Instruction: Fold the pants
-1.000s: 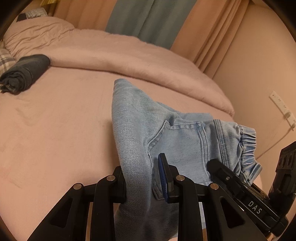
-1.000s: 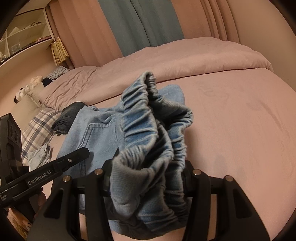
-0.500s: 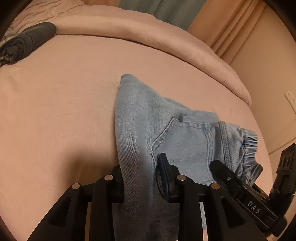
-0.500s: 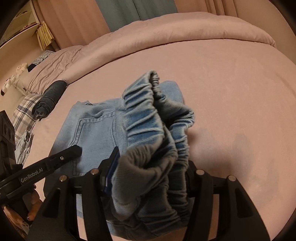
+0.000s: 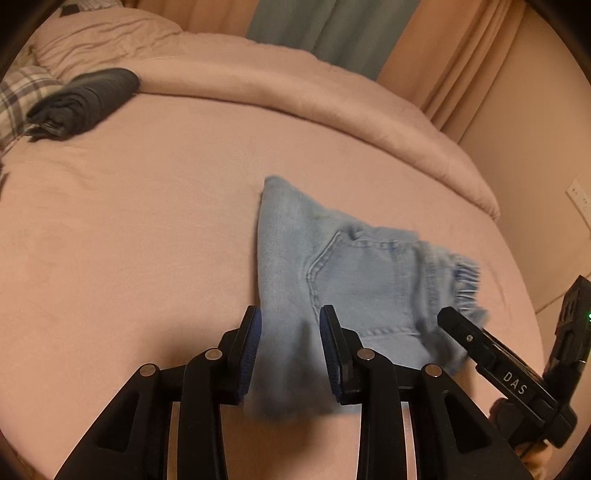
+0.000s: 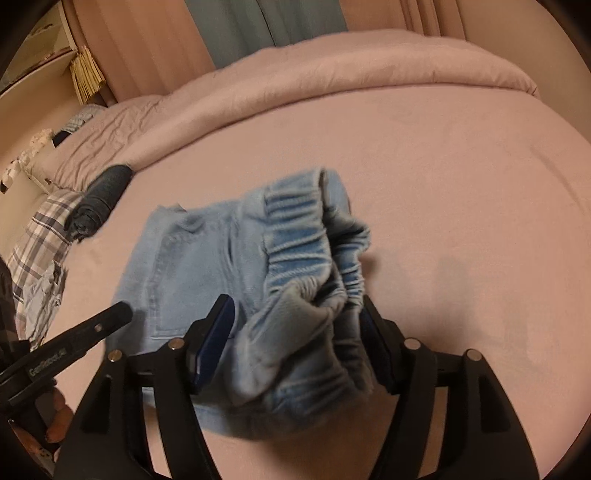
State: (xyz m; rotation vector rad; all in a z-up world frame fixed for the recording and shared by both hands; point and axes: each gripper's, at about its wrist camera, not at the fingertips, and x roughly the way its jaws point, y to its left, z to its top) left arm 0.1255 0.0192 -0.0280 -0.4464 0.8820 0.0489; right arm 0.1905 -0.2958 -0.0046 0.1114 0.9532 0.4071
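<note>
Denim first, left wrist view: light blue jeans [image 5: 343, 280] folded into a bundle on pink bedsheet [image 5: 129, 240], directly ahead of left gripper [image 5: 290, 354]. Jaws spread, blue-padded fingers [image 5: 248, 350] flanking near edge of fabric, gap visible on either side, no pinch on cloth. Back pocket stitching facing up, elastic waistband off to right, blurred. Right gripper [image 5: 476, 343] entering from right, its tip just beside waistband. Dark folded garment [image 5: 83, 103] far off to upper left, near plaid cloth [image 5: 18, 99]. Rolled pink duvet [image 5: 314, 96] across far side, curtains [image 5: 332, 33] beyond it.

Right wrist view: same jeans [image 6: 207, 273] lying on bedsheet [image 6: 461, 221], gathered waistband bunched up between fingers [image 6: 218, 339] of right gripper [image 6: 297, 343]. Jaws set wide apart, fabric heaped loosely in gap; whether pads press on it, cannot tell. Left gripper [image 6: 92, 332] reaching in from left, tip beside pocket side of bundle. Dark garment [image 6: 99, 199] far to upper left, plaid cloth [image 6: 40, 240] alongside it.
</note>
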